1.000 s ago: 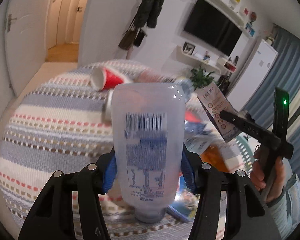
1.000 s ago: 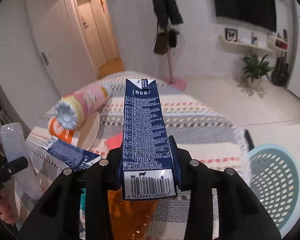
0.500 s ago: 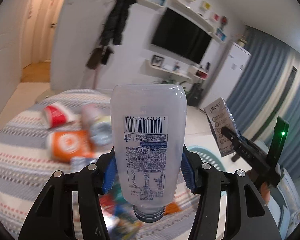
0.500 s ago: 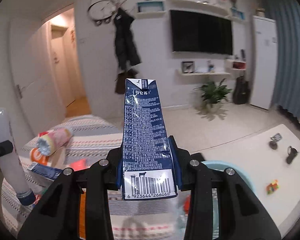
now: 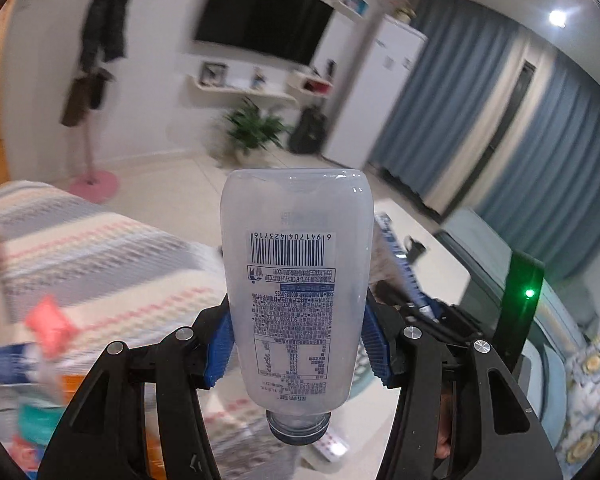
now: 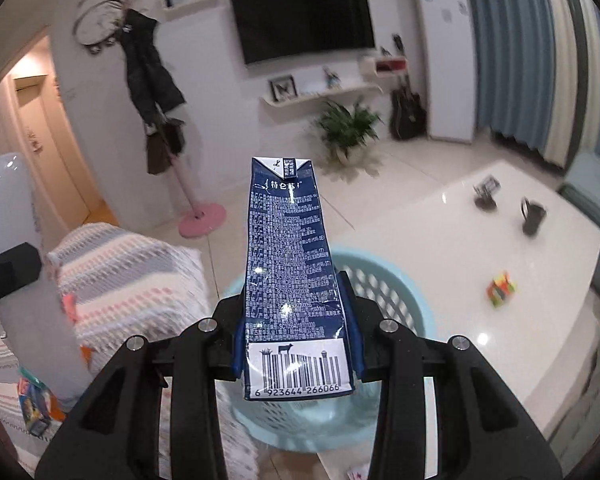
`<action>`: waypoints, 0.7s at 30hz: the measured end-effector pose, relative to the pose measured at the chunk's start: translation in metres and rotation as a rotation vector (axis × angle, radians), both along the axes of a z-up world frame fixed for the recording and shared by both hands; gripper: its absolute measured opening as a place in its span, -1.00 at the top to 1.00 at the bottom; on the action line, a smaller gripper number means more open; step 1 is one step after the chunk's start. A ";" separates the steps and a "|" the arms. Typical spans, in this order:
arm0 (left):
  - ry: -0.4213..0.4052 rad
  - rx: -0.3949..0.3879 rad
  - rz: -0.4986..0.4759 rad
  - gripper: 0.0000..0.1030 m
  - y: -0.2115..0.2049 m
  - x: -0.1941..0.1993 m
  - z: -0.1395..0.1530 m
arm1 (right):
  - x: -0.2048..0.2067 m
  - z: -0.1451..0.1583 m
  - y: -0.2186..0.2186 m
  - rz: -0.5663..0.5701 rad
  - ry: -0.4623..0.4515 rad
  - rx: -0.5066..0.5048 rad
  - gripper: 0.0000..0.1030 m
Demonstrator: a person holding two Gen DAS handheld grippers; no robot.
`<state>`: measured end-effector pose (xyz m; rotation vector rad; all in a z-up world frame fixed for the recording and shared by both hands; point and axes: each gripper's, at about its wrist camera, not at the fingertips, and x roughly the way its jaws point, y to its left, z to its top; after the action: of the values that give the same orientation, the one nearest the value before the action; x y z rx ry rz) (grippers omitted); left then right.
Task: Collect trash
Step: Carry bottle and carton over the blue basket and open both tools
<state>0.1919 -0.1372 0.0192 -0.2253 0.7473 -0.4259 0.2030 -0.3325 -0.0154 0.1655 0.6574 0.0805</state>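
Gripping bottle [image 5: 296, 292], carton [image 6: 290, 276] above basket [image 6: 404, 304]

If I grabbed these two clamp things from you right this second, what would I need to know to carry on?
Left gripper: shut on a clear plastic bottle, held cap end toward you.
Right gripper: shut on a dark blue milk carton, flattened, barcode end nearest.
The light blue laundry basket sits on the floor just beyond the carton, between the striped blanket and the white table.
Done: both pieces are picked up. Neither is in the basket yet.
Left: probably drop both in the basket, then return for the wrappers and packets on the blanket.
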 end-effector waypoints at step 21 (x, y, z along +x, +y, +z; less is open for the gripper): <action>0.363 0.089 -0.147 -0.04 -0.088 0.079 -0.152 | 0.008 -0.101 -0.053 -0.068 0.263 0.106 0.31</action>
<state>0.2705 -0.2253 -0.1327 -0.1658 1.1414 -0.4967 0.2114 -0.3851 -0.1168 0.3038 0.9098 0.0276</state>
